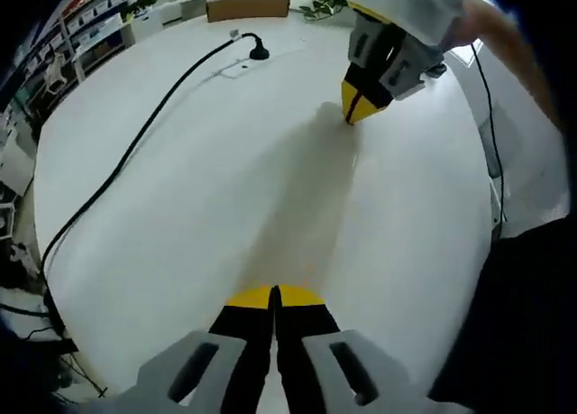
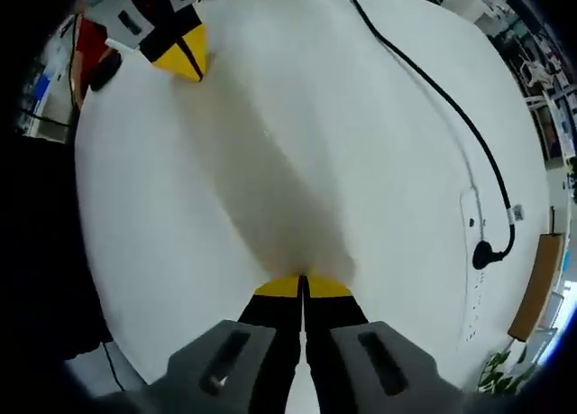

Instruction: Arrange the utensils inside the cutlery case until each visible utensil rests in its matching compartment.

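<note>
In the left gripper view my left gripper (image 1: 274,296) rises from the bottom with its yellow-tipped jaws pressed together and nothing between them, just over the white table (image 1: 225,179). My right gripper (image 1: 352,115) comes in from the upper right, tips together, touching or nearly touching the tabletop. In the right gripper view my right gripper (image 2: 302,286) is shut and holds nothing, low over the white table (image 2: 361,143). The left gripper (image 2: 191,69) appears at the upper left there, also with tips together.
A black cable (image 1: 135,143) runs across the table to a black plug (image 1: 259,50) by a white power strip (image 2: 471,252); the plug (image 2: 485,253) sits near the table's edge. Shelving (image 1: 90,17) and a brown board (image 1: 246,6) stand beyond the table. A person's arm (image 1: 505,35) holds the right gripper.
</note>
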`<state>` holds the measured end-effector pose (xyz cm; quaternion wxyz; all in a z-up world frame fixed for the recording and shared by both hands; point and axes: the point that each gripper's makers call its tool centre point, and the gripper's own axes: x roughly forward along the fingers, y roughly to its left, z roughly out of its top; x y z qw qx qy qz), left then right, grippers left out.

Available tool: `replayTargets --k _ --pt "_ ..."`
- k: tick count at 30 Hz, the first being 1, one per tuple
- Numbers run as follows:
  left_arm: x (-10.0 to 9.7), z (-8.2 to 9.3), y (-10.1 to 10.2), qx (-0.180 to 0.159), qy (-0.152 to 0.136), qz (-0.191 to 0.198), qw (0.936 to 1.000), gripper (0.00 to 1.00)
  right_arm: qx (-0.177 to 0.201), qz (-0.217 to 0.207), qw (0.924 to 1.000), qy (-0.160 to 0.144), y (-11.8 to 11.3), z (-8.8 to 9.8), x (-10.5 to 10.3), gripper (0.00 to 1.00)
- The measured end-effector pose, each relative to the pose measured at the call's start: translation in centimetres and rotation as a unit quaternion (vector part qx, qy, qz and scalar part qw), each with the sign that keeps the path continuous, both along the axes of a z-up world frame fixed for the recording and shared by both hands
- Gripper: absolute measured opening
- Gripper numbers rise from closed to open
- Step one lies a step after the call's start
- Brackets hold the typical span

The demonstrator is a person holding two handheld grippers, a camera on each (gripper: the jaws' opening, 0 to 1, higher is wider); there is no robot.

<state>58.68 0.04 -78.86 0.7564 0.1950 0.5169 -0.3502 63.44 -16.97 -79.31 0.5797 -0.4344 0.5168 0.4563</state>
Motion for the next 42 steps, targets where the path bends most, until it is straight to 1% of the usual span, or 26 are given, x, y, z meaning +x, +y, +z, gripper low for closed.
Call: replayTargets --k 2,4,5,6,7,8,12,15,17,19,21,22,23,25,30,31,32,33,34,35,36,38,39,40,41,42 --pt "-0.1 0.0 -0.2 0.011 0.000 -0.009 0.9999 0.00 0.000 -0.016 0.9998 0.008 0.0 0.0 0.0 0.00" --pt "0.1 0.1 -0.2 0.004 0.001 -0.006 1.0000 0.00 -0.002 -0.021 0.9997 0.013 -0.1 -0.1 0.0 0.00" --pt "-0.1 0.2 -0.2 -0.024 0.022 0.041 0.9986 0.00 -0.003 -0.023 0.9996 0.014 0.0 -0.1 -0.1 0.00" --pt "-0.6 0.3 0.2 -0.022 0.040 0.054 0.9975 0.00 -0.003 -0.023 0.9996 0.014 0.0 -0.1 -0.2 0.00" --pt "-1.0 0.3 0.5 -0.019 0.041 0.046 0.9979 0.00 -0.002 -0.020 0.9997 0.012 0.0 0.0 -0.2 0.00" --pt "-1.1 0.6 0.7 -0.017 0.031 0.038 0.9986 0.00 -0.002 -0.015 0.9998 0.011 -0.1 0.0 -0.3 0.00" --pt "-2.2 0.1 0.9 0.003 0.053 0.030 0.9982 0.00 0.007 -0.029 0.9994 0.018 -0.1 0.0 0.0 0.00" --pt "-1.8 0.0 0.8 0.005 0.045 0.026 0.9986 0.00 0.009 -0.026 0.9994 0.021 0.0 -0.1 -0.1 0.00" --pt "-1.3 0.0 0.6 0.016 0.029 0.006 0.9994 0.00 0.010 -0.024 0.9995 0.019 0.0 -0.1 -0.2 0.00" --pt "-1.1 0.0 0.5 0.024 0.035 0.011 0.9990 0.00 0.013 -0.036 0.9991 0.019 0.0 0.0 -0.2 0.00" --pt "-1.3 -0.2 0.5 0.038 0.040 -0.001 0.9985 0.00 0.017 -0.042 0.9988 0.022 0.0 -0.1 -0.1 0.00" --pt "-0.9 -0.3 0.3 0.040 0.027 -0.020 0.9986 0.00 0.017 -0.042 0.9987 0.022 -0.1 -0.1 -0.1 0.00" --pt "-1.3 -0.3 0.6 0.057 0.036 -0.017 0.9976 0.00 0.017 -0.039 0.9989 0.021 0.0 0.0 -0.2 0.00" --pt "-1.3 -0.4 0.6 0.060 0.037 -0.018 0.9973 0.00 0.017 -0.042 0.9987 0.021 0.0 -0.1 -0.2 0.00" --pt "-1.0 -0.3 0.7 0.041 0.046 -0.004 0.9981 0.00 0.016 -0.054 0.9980 0.030 0.0 0.0 -0.1 0.00" --pt "-1.1 -0.3 0.6 0.043 0.045 -0.006 0.9980 0.00 0.020 -0.059 0.9973 0.039 -0.1 0.1 -0.1 0.00" --pt "-1.1 -0.3 0.5 0.046 0.044 -0.010 0.9979 0.00 0.040 -0.052 0.9966 0.049 0.3 0.1 0.0 0.00" --pt "-1.1 -0.3 0.4 0.050 0.044 -0.007 0.9977 0.00 0.073 -0.089 0.9916 0.058 0.9 0.4 0.1 0.00" --pt "-1.1 -0.3 0.4 0.052 0.045 -0.005 0.9976 0.00 0.078 -0.133 0.9870 0.046 1.0 0.8 0.8 0.00" --pt "-1.1 -0.3 0.5 0.053 0.046 -0.002 0.9975 0.00 0.073 -0.146 0.9854 0.047 0.9 1.0 0.7 0.00" --pt "-1.1 -0.3 0.5 0.053 0.048 0.000 0.9975 0.00 0.061 -0.112 0.9916 0.024 0.8 0.8 1.3 0.00" --pt "-1.1 -0.2 0.5 0.050 0.048 0.002 0.9976 0.00 0.032 -0.077 0.9965 0.006 0.5 0.2 1.6 0.00" --pt "-1.1 -0.2 0.5 0.047 0.048 0.002 0.9977 0.00 0.029 -0.078 0.9965 0.003 0.4 0.0 1.7 0.00" --pt "-1.0 -0.2 0.5 0.044 0.049 0.004 0.9978 0.00 0.023 -0.074 0.9968 0.020 0.5 -0.1 1.3 0.00" --pt "-1.0 -0.2 0.5 0.042 0.050 0.005 0.9979 0.00 0.018 -0.126 0.9918 0.014 0.4 -0.3 1.2 0.00" --pt "-1.0 -0.2 0.5 0.041 0.049 0.006 0.9979 0.00 0.021 -0.113 0.9933 0.011 0.5 -0.6 1.5 0.00"
